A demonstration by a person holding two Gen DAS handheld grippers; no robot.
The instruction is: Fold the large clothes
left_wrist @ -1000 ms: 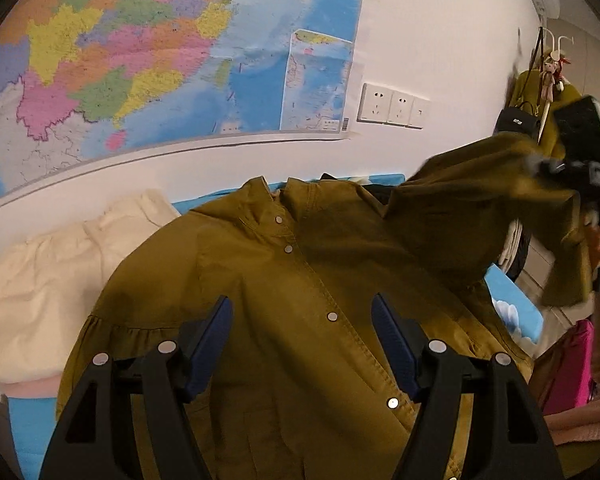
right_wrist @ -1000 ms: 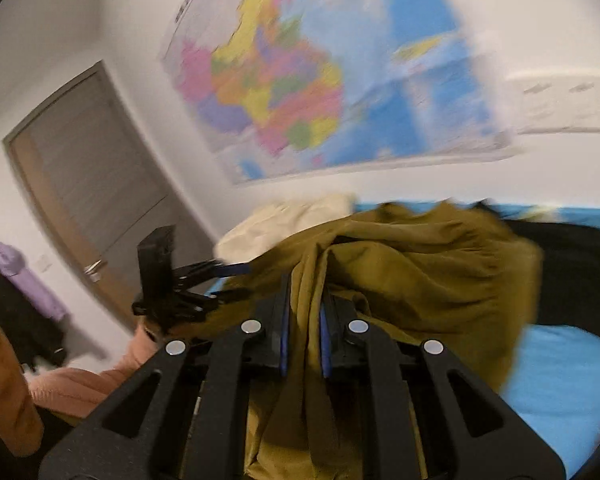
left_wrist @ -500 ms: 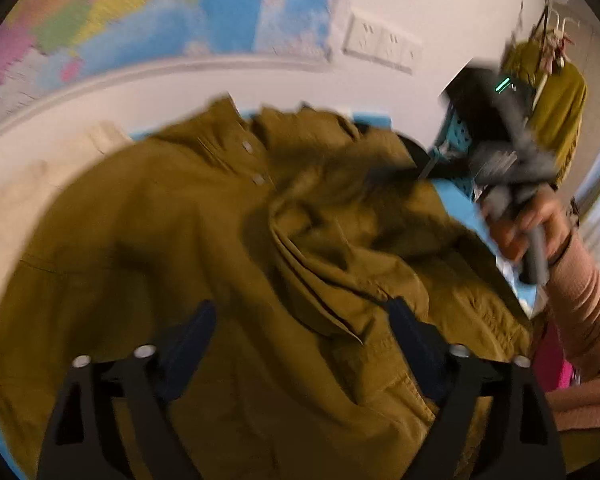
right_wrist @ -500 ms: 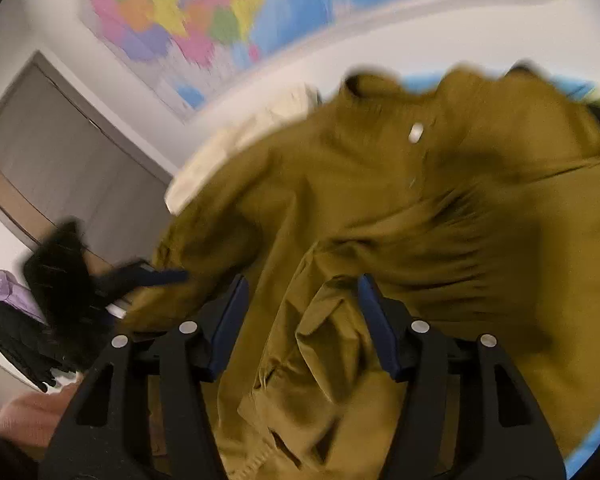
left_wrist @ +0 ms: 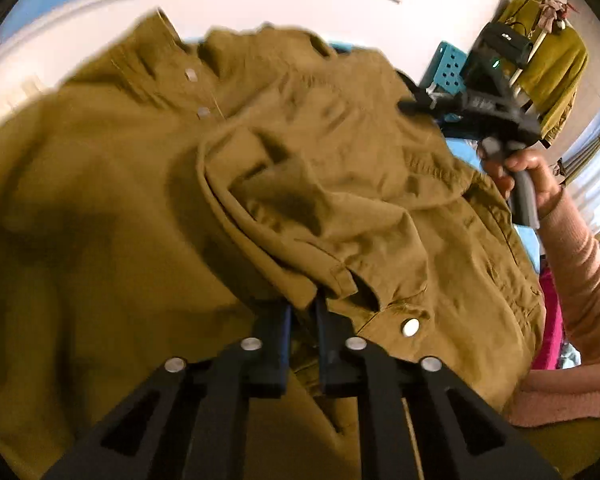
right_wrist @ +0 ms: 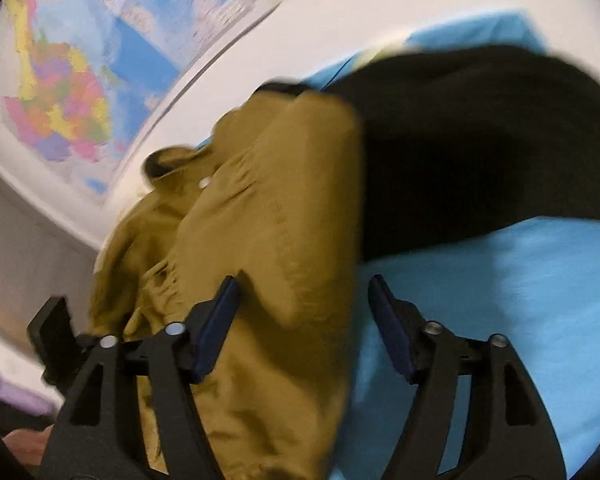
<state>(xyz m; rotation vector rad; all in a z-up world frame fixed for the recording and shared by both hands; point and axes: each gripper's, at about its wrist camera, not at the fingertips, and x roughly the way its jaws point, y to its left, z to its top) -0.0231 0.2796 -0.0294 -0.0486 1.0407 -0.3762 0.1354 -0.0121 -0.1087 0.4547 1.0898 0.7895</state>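
Note:
An olive button-up shirt (left_wrist: 148, 208) lies spread on the blue surface, its right sleeve (left_wrist: 320, 184) folded across the front. My left gripper (left_wrist: 302, 310) is shut on the sleeve's cuff (left_wrist: 332, 280). My right gripper (right_wrist: 302, 296) is open and empty above the shirt's folded right edge (right_wrist: 284, 240). It also shows in the left wrist view (left_wrist: 488, 108), held in a hand at the far right.
A black garment (right_wrist: 480, 140) lies on the blue sheet (right_wrist: 520, 280) right of the shirt. A wall map (right_wrist: 60, 92) hangs behind. A coat rack with an olive garment (left_wrist: 552, 64) and a teal crate (left_wrist: 448, 68) stand at the right.
The right gripper laid the sleeve across the shirt, opened and drew back to the right edge. The left gripper moved in and shut on the sleeve's cuff.

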